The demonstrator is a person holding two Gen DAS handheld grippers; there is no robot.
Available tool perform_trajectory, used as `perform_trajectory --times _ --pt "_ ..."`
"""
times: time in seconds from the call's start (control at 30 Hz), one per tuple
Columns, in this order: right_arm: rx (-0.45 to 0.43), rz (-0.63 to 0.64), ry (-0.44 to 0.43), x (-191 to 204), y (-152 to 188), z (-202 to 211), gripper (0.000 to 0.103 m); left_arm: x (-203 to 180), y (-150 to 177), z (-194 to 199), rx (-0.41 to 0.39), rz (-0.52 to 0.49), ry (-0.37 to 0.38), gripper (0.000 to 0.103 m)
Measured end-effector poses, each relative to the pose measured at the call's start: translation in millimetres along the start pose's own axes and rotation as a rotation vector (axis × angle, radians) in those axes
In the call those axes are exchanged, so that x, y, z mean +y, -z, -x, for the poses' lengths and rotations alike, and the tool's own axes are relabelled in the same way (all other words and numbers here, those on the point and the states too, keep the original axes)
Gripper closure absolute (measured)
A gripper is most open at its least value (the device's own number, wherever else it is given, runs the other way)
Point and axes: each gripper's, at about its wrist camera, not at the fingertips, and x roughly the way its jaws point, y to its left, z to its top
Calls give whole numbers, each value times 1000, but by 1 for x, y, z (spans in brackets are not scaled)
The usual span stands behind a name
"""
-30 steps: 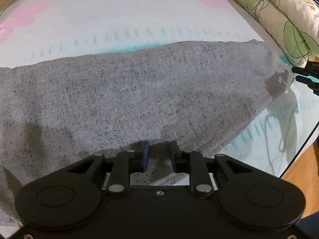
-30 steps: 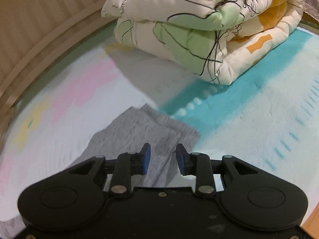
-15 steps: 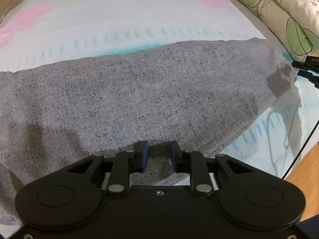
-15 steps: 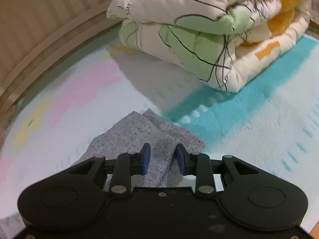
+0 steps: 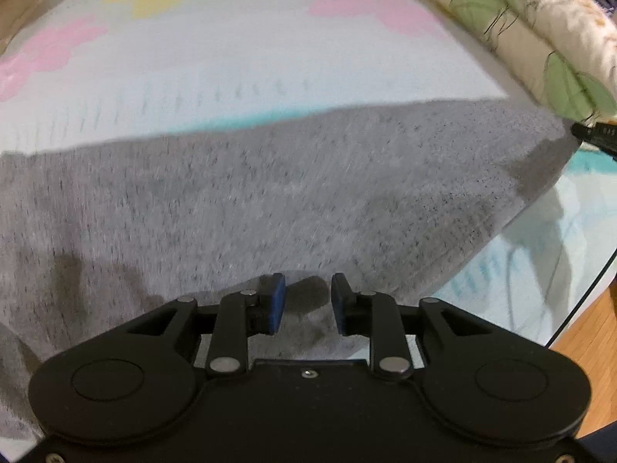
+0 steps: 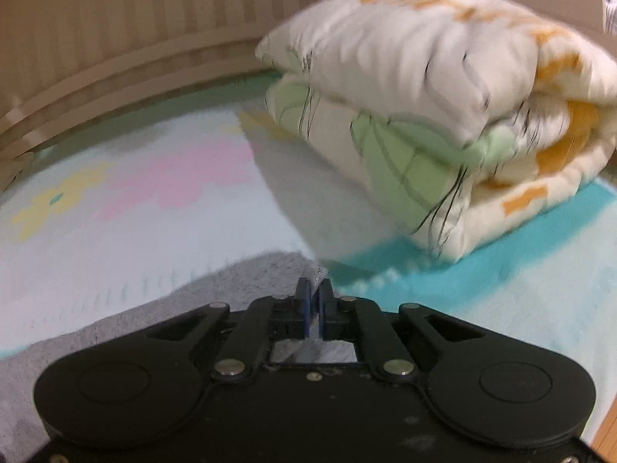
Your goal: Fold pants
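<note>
Right gripper (image 6: 314, 301) clamps a corner of the grey pants (image 5: 270, 200), spread across the bed sheet (image 5: 250, 61). Left gripper (image 5: 304, 305) hovers over the near hem, jaws apart. Folding looks barely started, most folds ahead.

Your right tool (image 6: 315, 301), which was spread apart over the pants (image 6: 246, 281), closed its jaws on the corner of the grey fabric. Your left tool (image 5: 307, 303) stayed parted but spread slightly wider above the cloth.
</note>
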Motion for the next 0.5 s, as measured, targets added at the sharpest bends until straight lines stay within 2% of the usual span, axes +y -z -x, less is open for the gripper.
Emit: perform_trajectory --times 0.13,0.23,0.33,0.37,0.43,0.47,0.5 --pt "50 9 42 -13 3 -5 99 -6 -4 5 -43 -32 12 69" --pt "129 -16 44 -24 14 -21 99 -3 -7 2 -27 -8 25 69" --pt "190 -39 44 -31 24 -37 98 3 -9 -2 -11 8 7 69" --pt "188 -48 49 -32 23 -37 96 4 -9 -6 10 10 -13 69" --pt "171 -58 123 -31 19 -33 88 11 -6 -15 58 28 -25 69" --pt "143 -50 181 -27 16 -26 85 14 -2 -17 48 35 -15 69" --pt "87 -25 238 -19 14 -17 77 15 0 -16 27 37 -13 68"
